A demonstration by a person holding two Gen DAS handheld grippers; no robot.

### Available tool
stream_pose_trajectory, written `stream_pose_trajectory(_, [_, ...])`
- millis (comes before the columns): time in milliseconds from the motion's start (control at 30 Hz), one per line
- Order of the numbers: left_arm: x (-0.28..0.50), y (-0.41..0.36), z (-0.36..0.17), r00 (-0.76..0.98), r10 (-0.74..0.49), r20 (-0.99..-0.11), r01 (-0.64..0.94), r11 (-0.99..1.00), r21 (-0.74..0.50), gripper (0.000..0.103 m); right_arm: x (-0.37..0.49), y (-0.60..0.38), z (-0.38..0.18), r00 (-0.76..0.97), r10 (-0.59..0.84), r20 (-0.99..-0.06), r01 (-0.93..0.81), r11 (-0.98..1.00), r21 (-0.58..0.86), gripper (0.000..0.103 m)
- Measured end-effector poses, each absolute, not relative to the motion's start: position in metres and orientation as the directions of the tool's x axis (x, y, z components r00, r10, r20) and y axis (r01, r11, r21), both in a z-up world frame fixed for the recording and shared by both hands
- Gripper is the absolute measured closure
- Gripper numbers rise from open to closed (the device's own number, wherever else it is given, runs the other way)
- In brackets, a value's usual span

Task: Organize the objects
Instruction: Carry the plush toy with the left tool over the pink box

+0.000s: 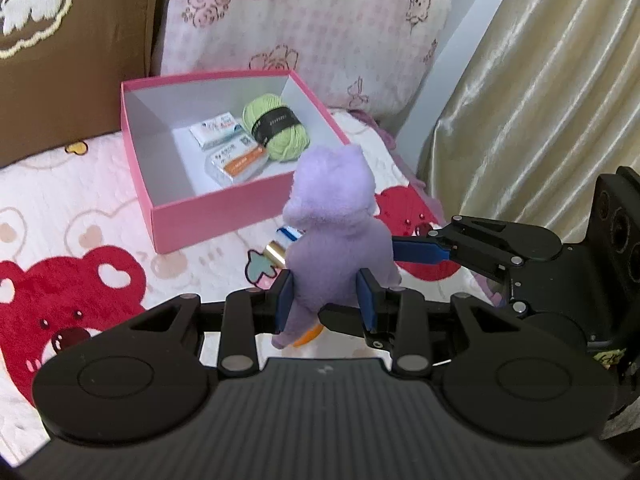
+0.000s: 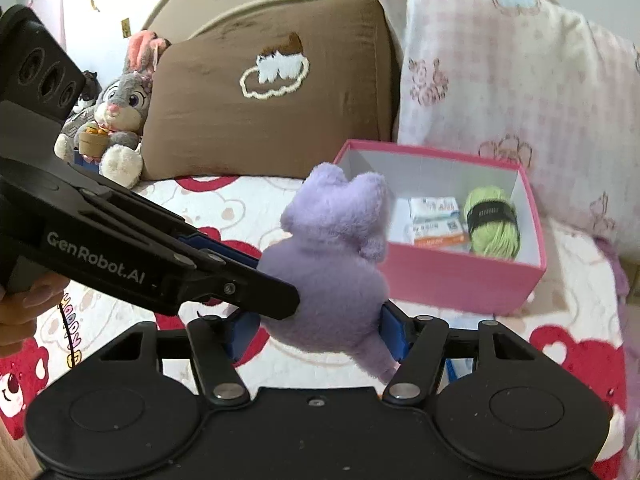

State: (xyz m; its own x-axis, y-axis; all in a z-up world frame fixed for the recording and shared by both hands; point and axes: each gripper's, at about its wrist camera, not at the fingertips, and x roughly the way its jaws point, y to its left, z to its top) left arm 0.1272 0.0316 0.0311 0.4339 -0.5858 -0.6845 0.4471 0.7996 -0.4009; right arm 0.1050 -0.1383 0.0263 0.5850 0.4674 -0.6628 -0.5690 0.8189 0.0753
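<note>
Now I'm gripping the plush (image 1: 338,240) upright with both claws, left (image 1: 326,300) and right (image 2: 316,334), box (image 1: 216,208) lying ahead beyond them, slightly left.

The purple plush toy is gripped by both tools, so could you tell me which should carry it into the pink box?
Probably the left tool: it clamps the purple plush toy firmly, and the pink box lies ahead.

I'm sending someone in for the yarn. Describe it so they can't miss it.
On the bed, before the pillows, sits an open pink box. The yarn lies inside at its right end, beside small white packets. It is the only green, round thing there, with a black band around its middle.
</note>
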Motion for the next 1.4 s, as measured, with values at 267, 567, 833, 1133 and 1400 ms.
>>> stream_pose_trajectory(267, [0.127, 0.032, 0.056, 0.461, -0.573, -0.677, 0.436, 0.811, -0.39, 0.07, 0.109, -0.134, 0.05, 0.593, 0.468, -0.655, -0.595, 0.803, 0.035, 0.036])
stream_pose_trajectory(567, [0.15, 0.038, 0.08, 0.511, -0.543, -0.666, 0.38, 0.838, -0.392, 0.07, 0.138, -0.124, 0.071, 0.601, 0.481, -0.639, -0.634, 0.773, -0.014, 0.038])
stream_pose_trajectory(833, [0.196, 0.047, 0.091, 0.548, -0.499, -0.671, 0.287, 0.866, -0.409, 0.07, 0.19, -0.114, 0.082, 0.577, 0.505, -0.641, -0.653, 0.758, 0.009, 0.039])
stream_pose_trajectory(1133, [0.266, 0.043, 0.07, 0.554, -0.431, -0.712, 0.179, 0.897, -0.404, 0.07, 0.268, -0.111, 0.059, 0.516, 0.532, -0.671, -0.634, 0.764, 0.119, 0.039])
stream_pose_trajectory(1400, [0.319, 0.028, 0.026, 0.527, -0.365, -0.767, 0.089, 0.922, -0.378, 0.07, 0.328, -0.117, 0.009, 0.44, 0.578, -0.687, -0.59, 0.763, 0.264, 0.039])
